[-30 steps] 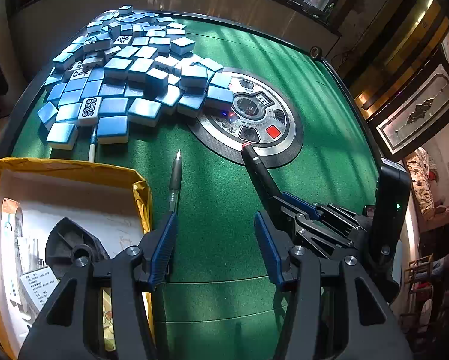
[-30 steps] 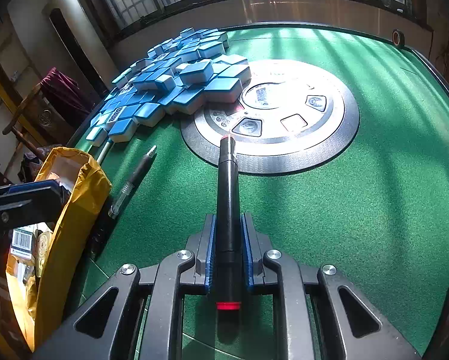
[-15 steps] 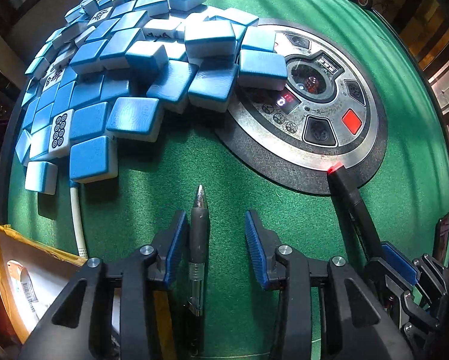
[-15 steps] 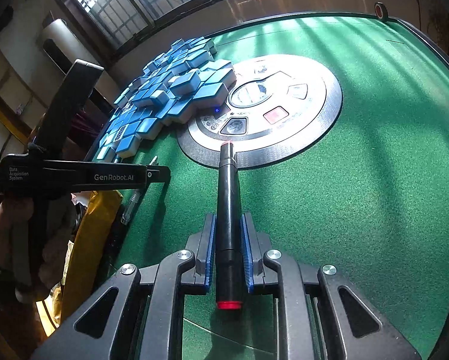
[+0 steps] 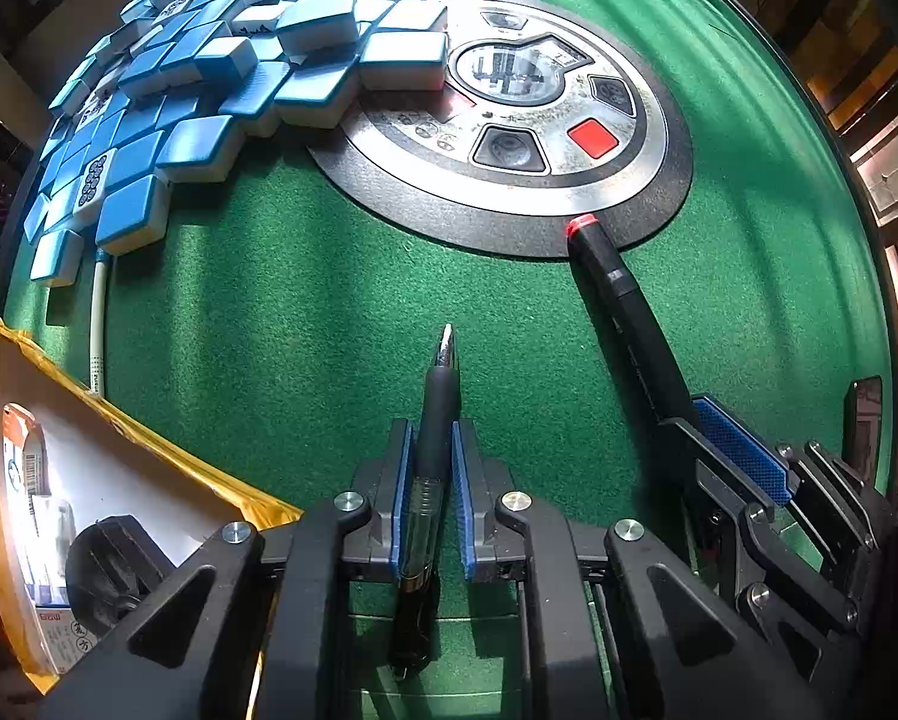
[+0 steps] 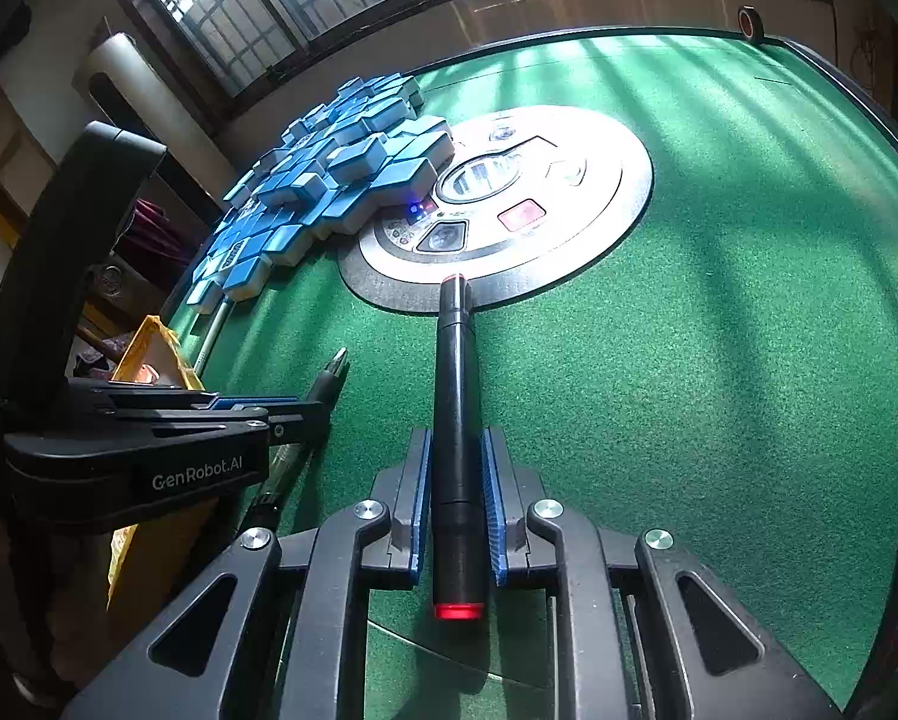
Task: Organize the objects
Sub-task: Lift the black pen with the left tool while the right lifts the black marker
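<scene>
Left gripper (image 5: 428, 468) clamped on the grey pen (image 5: 434, 420), 2 blue pads pinching its barrel, metal tip poking out ahead of the fingers over the green felt table (image 5: 281, 324). Right gripper (image 6: 456, 468) pinching the black marker (image 6: 456, 408) mid-barrel, red-ringed end reaching forward to the silver centre console (image 6: 599, 228). Beyond the left fingers a heap of blue mahjong tiles (image 5: 209, 90), and beside them to the left, a yellow box (image 5: 149, 456).

The left gripper (image 5: 431, 438) clamps a pen (image 5: 434, 420) over green felt (image 5: 269, 330). At right, the right gripper (image 5: 731, 450) holds a black marker (image 5: 629, 312). Blue tiles (image 5: 209, 78) lie upper left, a box (image 5: 119, 480) lower left.
</scene>
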Motion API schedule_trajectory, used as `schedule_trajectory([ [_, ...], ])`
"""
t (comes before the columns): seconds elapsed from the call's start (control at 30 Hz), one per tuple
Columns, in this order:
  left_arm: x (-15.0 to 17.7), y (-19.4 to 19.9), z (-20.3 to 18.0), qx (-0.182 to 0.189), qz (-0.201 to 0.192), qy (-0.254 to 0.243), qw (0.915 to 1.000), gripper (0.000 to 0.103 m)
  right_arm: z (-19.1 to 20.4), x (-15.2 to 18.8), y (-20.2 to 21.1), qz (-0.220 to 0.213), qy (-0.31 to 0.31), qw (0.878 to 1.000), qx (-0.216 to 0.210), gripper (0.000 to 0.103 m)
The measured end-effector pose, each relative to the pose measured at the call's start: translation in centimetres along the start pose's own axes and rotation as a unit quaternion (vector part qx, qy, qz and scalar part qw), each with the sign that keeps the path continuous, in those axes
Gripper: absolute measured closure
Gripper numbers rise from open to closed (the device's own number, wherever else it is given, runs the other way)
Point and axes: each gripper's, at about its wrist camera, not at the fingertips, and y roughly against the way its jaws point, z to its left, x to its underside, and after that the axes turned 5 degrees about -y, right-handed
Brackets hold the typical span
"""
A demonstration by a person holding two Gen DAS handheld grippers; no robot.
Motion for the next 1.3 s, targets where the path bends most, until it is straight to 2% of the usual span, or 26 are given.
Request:
schedule_trajectory([
  [0.13, 2.3, 0.4, -0.8, 0.012, -0.008, -0.021, 0.9997, 0.092, -0.1, 0.6, 0.3, -0.004, 0.01, 1.0, 0.004, 0.089],
  [0.2, 3.7, 0.5, -0.8, 0.03, -0.009, -0.022, 0.9993, 0.092, 0.0, 1.0, 0.3, -0.003, 0.018, 1.0, 0.007, 0.089],
  [0.27, 5.4, 0.8, -0.7, 0.031, -0.018, -0.018, 0.9992, 0.088, 0.2, 1.4, 0.3, -0.001, 0.024, 1.0, 0.011, 0.089],
  [0.33, 7.3, 1.1, -0.8, 0.027, -0.023, -0.019, 0.9992, 0.072, 0.4, 1.8, 0.3, 0.002, 0.031, 0.999, 0.009, 0.088],
  [0.4, 9.1, 1.3, -1.0, 0.03, -0.03, -0.028, 0.9987, 0.06, 0.7, 1.8, 0.2, 0.006, 0.034, 0.999, 0.009, 0.088],
  [0.47, 10.4, 1.4, -1.2, 0.018, -0.043, -0.037, 0.9982, 0.059, 0.8, 1.4, 0.1, 0.009, 0.031, 0.999, 0.01, 0.086],
  [0.57, 11.3, 1.4, -1.2, 0.008, -0.067, -0.037, 0.997, 0.064, 1.3, 0.3, -0.7, 0.014, 0.033, 0.999, 0.019, 0.083],
  [0.63, 11.5, 1.4, -0.9, -0.012, -0.087, -0.037, 0.9955, 0.086, 1.5, -0.3, -1.2, 0.015, 0.029, 0.999, 0.033, 0.08],
  [0.73, 11.3, 1.4, 0.5, 0.001, -0.106, -0.024, 0.9941, 0.094, 1.9, -0.2, -1.3, 0.015, 0.025, 0.998, 0.049, 0.08],
  [0.83, 8.5, 1.7, 1.8, 0.014, -0.104, -0.016, 0.9943, 0.095, 2.3, 0.8, -0.8, 0.012, 0.03, 0.997, 0.063, 0.08],
  [0.87, 6.4, 1.8, 1.3, 0.013, -0.103, -0.014, 0.9945, 0.095, 2.5, 1.2, -0.6, 0.013, 0.033, 0.997, 0.068, 0.08],
  [0.93, 5.8, 1.7, 1.9, 0.008, -0.102, -0.003, 0.9947, 0.095, 2.8, 2.2, -0.2, 0.011, 0.032, 0.996, 0.077, 0.08],
  [1.0, 5.8, 1.5, 2.6, 0.018, -0.107, 0.011, 0.994, 0.095, 3.3, 3.1, 0.1, 0.008, 0.029, 0.996, 0.086, 0.081],
  [1.03, 6.0, 1.6, 2.8, 0.022, -0.109, 0.014, 0.9936, 0.095, 3.5, 3.4, 0.2, 0.01, 0.028, 0.996, 0.088, 0.087],
  [1.07, 6.3, 1.8, 3.0, 0.027, -0.112, 0.019, 0.9932, 0.095, 3.6, 3.7, 0.3, 0.011, 0.024, 0.996, 0.086, 0.088],
  [1.17, 7.9, 3.0, 3.1, 0.051, -0.132, 0.03, 0.9895, 0.095, 3.8, 4.2, 0.5, 0.016, 0.009, 0.997, 0.07, 0.089],
  [1.3, 10.1, 4.0, 3.7, 0.087, -0.129, 0.053, 0.9864, 0.095, 3.8, 5.0, 0.8, 0.029, -0.015, 0.999, 0.042, 0.09],
])
